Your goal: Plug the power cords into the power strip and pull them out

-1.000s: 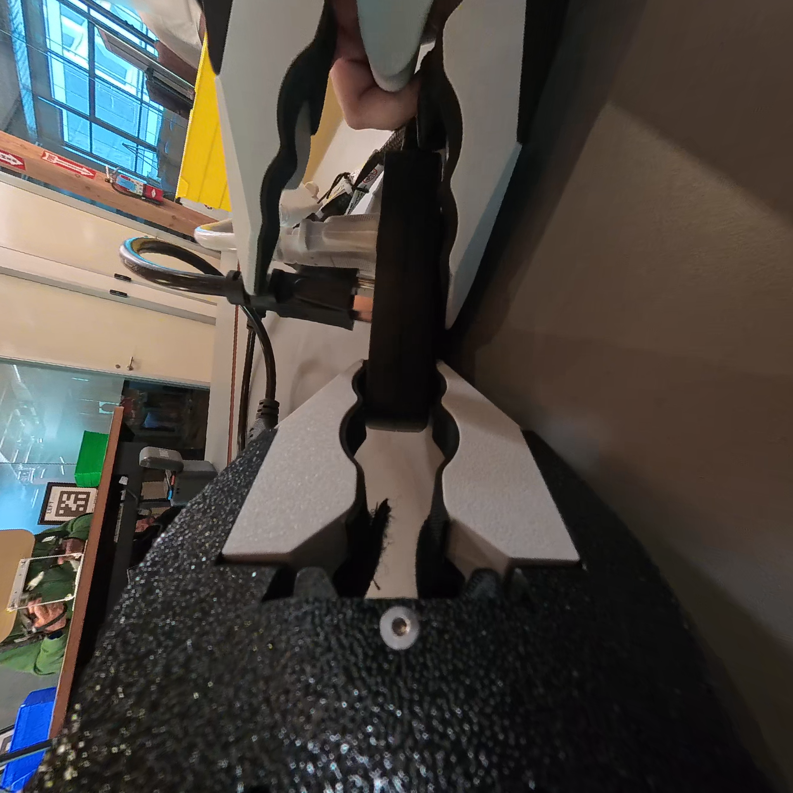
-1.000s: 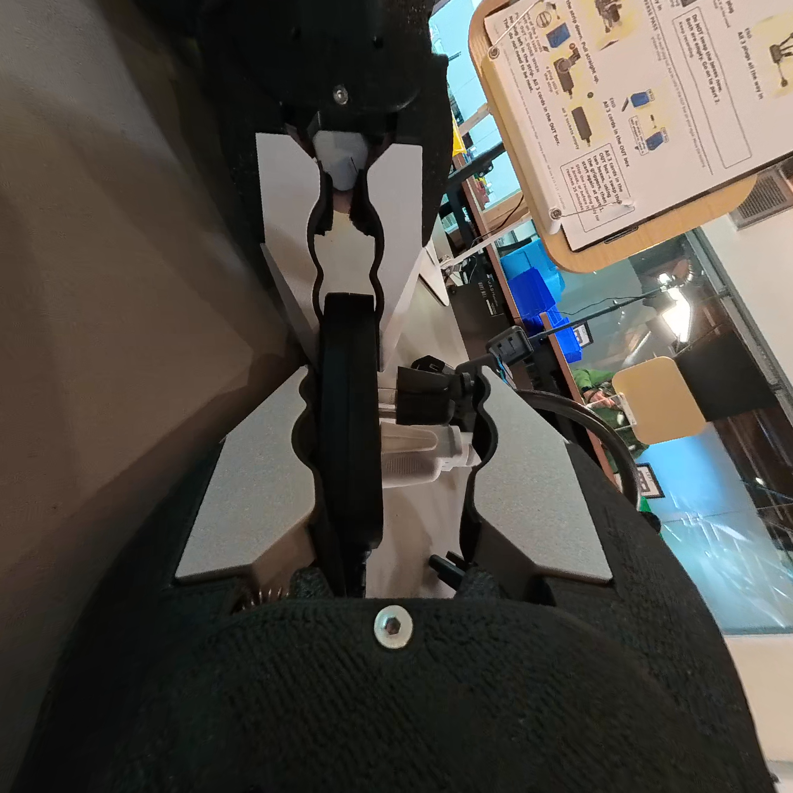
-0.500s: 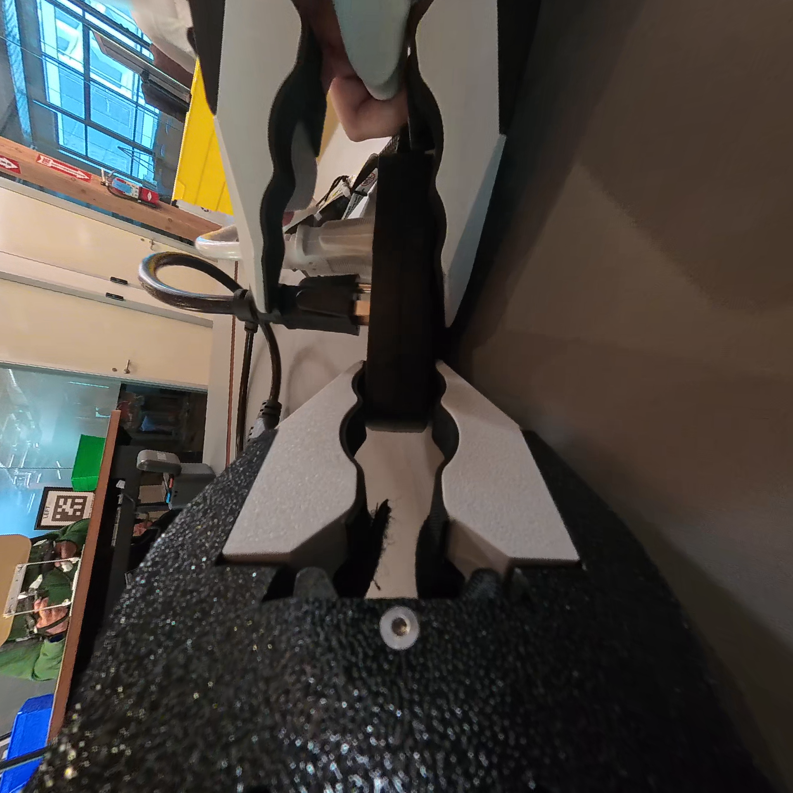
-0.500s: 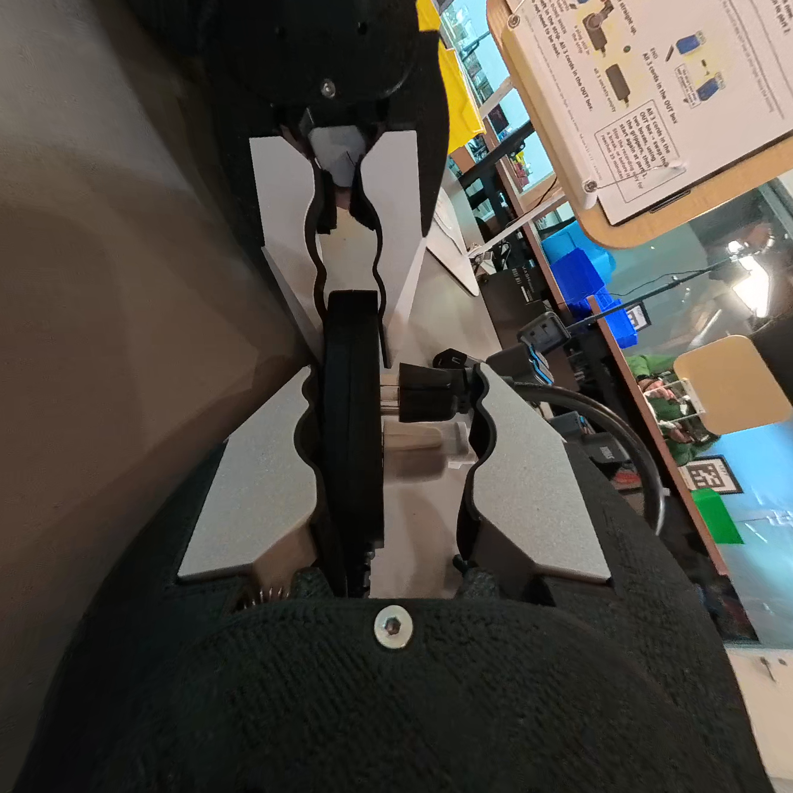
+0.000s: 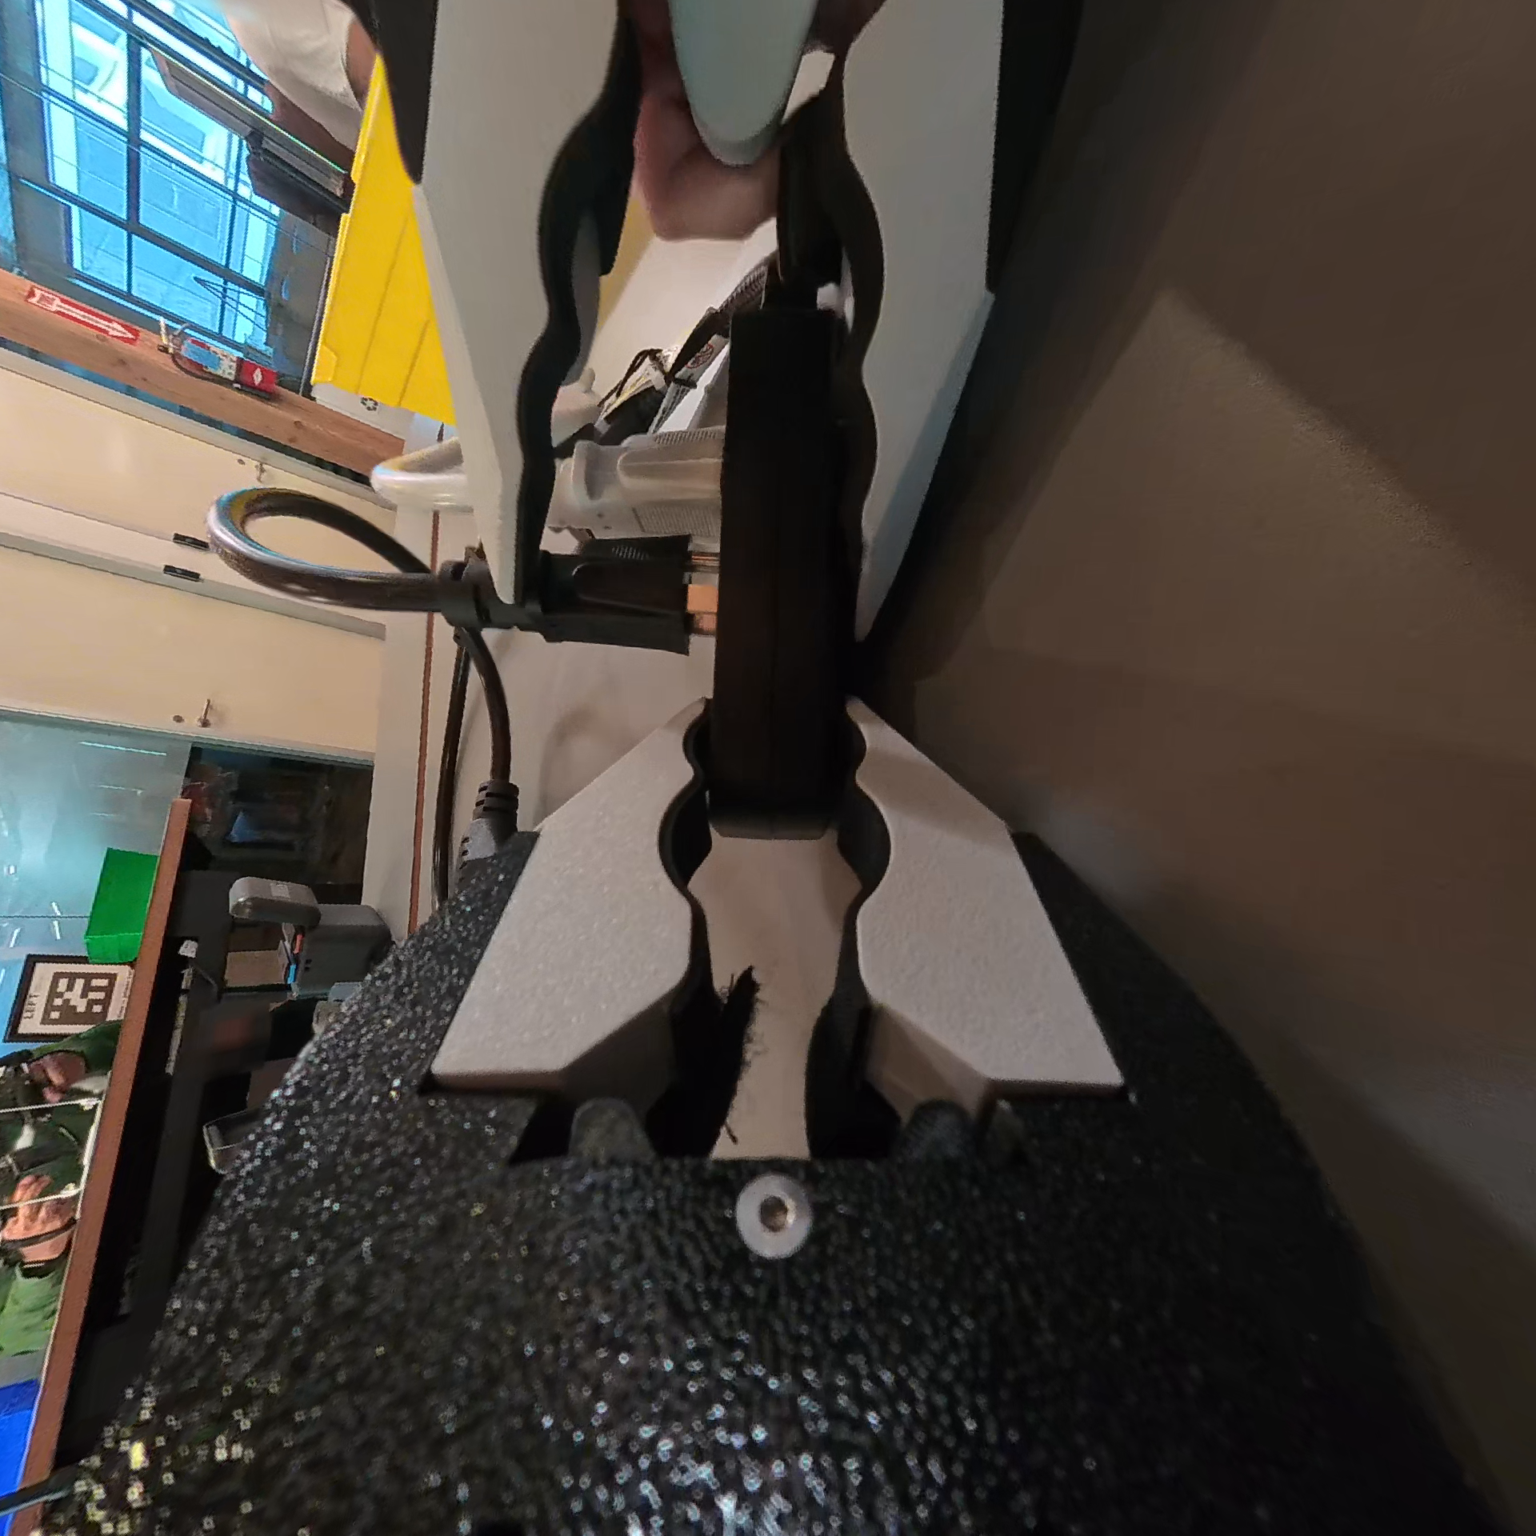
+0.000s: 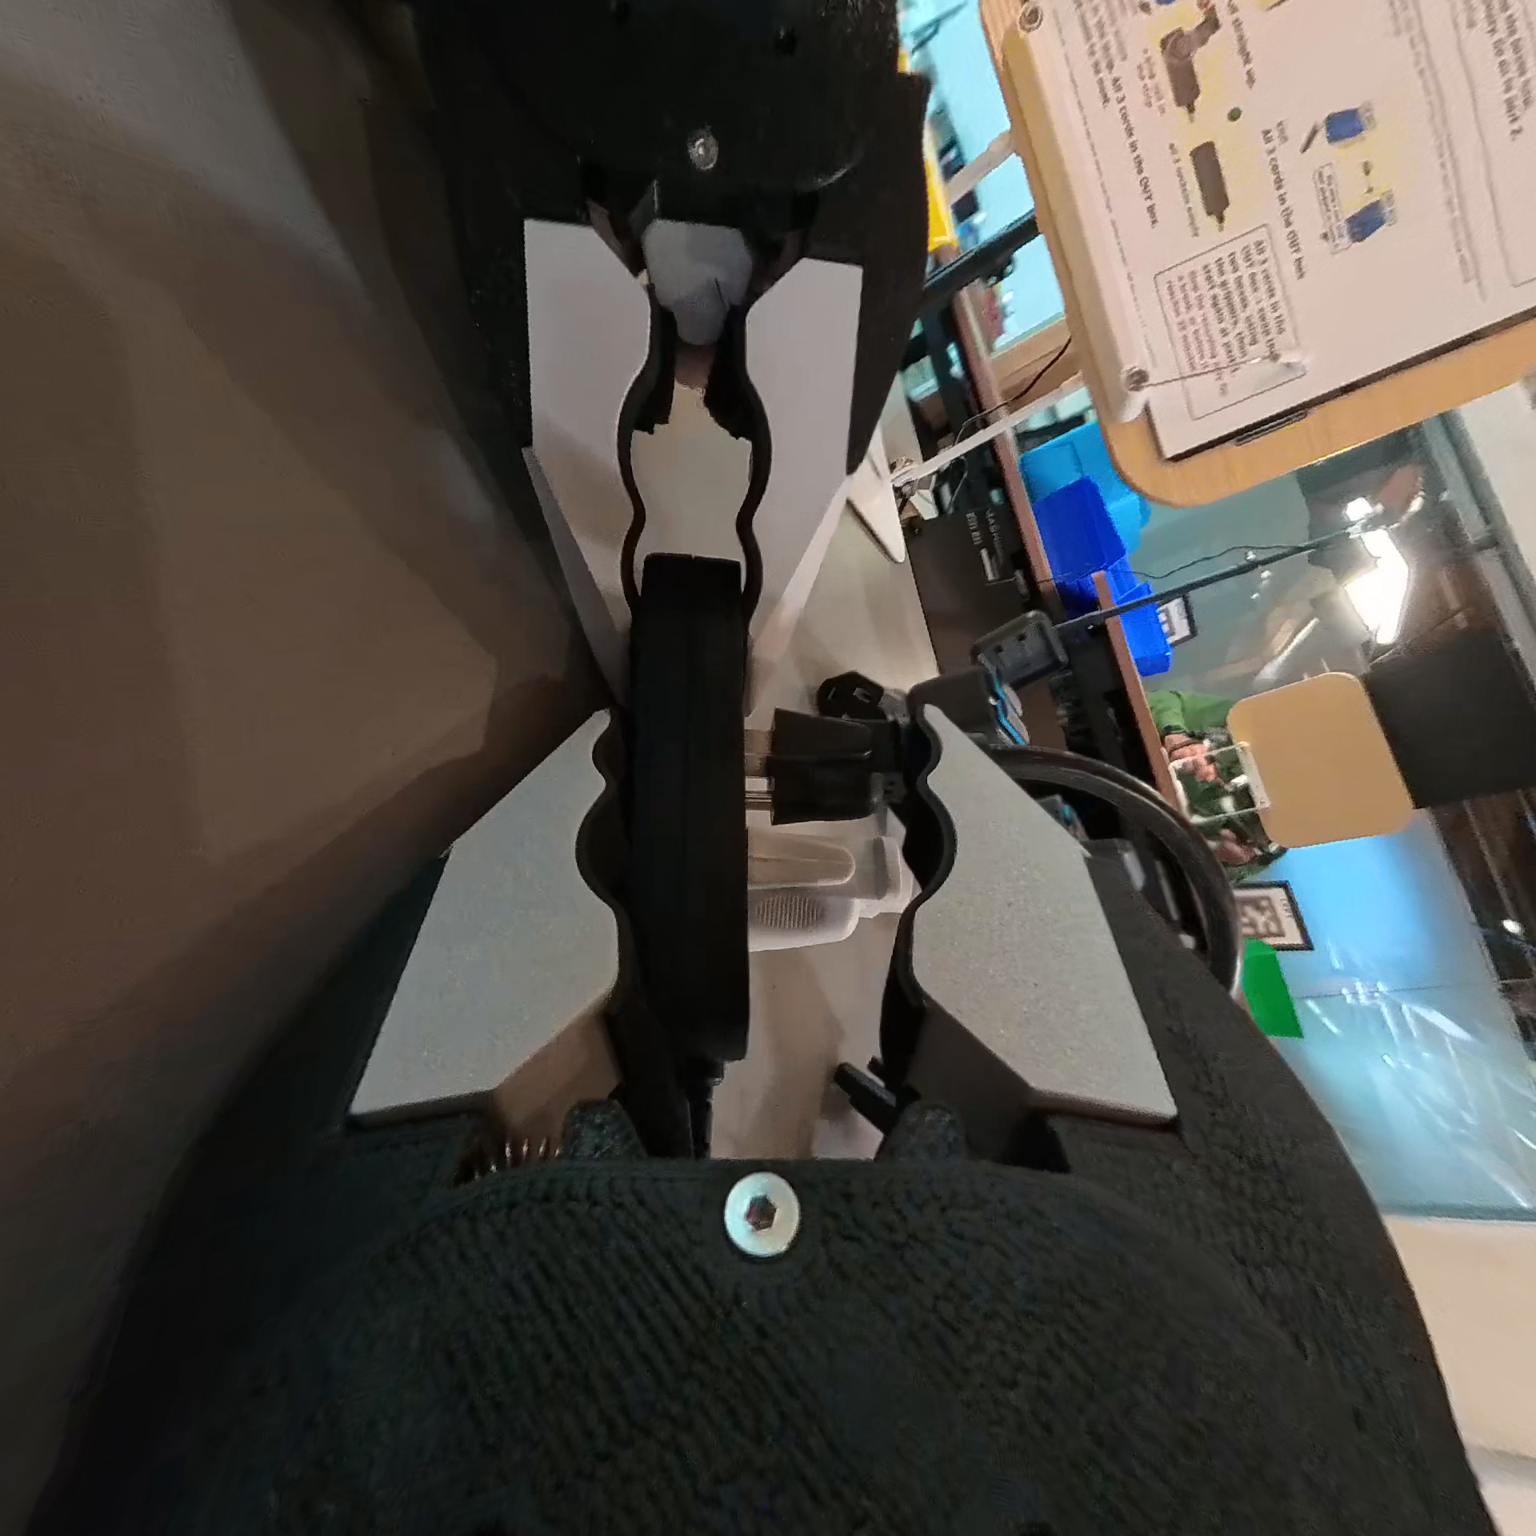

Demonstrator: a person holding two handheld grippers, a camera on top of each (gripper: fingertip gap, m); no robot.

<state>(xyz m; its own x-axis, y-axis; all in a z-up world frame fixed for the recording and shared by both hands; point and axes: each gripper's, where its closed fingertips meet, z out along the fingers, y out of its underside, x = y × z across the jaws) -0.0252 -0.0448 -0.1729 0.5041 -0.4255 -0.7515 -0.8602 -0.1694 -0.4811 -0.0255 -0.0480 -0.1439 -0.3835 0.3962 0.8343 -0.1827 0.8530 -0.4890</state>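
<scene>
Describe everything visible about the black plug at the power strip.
The black plug is a moulded, matte plastic-looking body with metal prongs pointing at the face of the black power strip. The prongs are partly exposed, so it is not fully seated. It lies square to the strip, beside a white plug. Its thick black cord loops away from the rear. The right gripper straddles strip and plug, one finger against the plug's back; the left gripper clamps the strip's end.
</scene>
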